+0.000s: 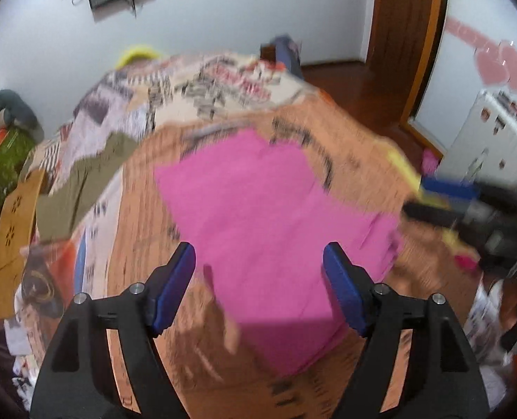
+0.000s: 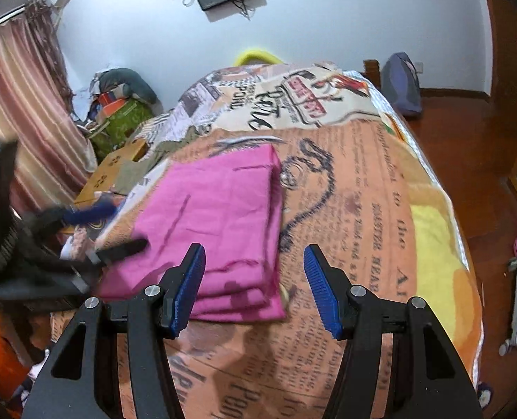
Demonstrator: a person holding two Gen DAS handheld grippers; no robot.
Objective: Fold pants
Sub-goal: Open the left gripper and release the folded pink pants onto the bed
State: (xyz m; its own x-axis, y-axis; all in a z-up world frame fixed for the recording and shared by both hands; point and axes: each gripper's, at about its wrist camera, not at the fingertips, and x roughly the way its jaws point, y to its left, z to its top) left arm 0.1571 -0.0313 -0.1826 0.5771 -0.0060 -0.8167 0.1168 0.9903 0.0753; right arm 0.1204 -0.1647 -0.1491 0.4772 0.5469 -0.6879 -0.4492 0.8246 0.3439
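Pink pants (image 1: pixel 272 223) lie folded in a flat stack on the orange printed blanket (image 1: pixel 356 146) of a bed. In the right wrist view the pants (image 2: pixel 220 223) show layered edges at the near end. My left gripper (image 1: pixel 258 262) is open and empty, held above the pants' near part; the view is blurred. It also shows in the right wrist view (image 2: pixel 94 230), blurred, at the pants' left edge. My right gripper (image 2: pixel 255 262) is open and empty above the pants' near right corner.
An olive garment (image 1: pixel 84 178) lies on the bed's left side near a wooden board (image 1: pixel 14 223). A patterned quilt (image 2: pixel 258 101) covers the far bed. Clutter (image 2: pixel 118 111) sits by the curtain at left. Wooden floor (image 2: pixel 468 146) lies to the right.
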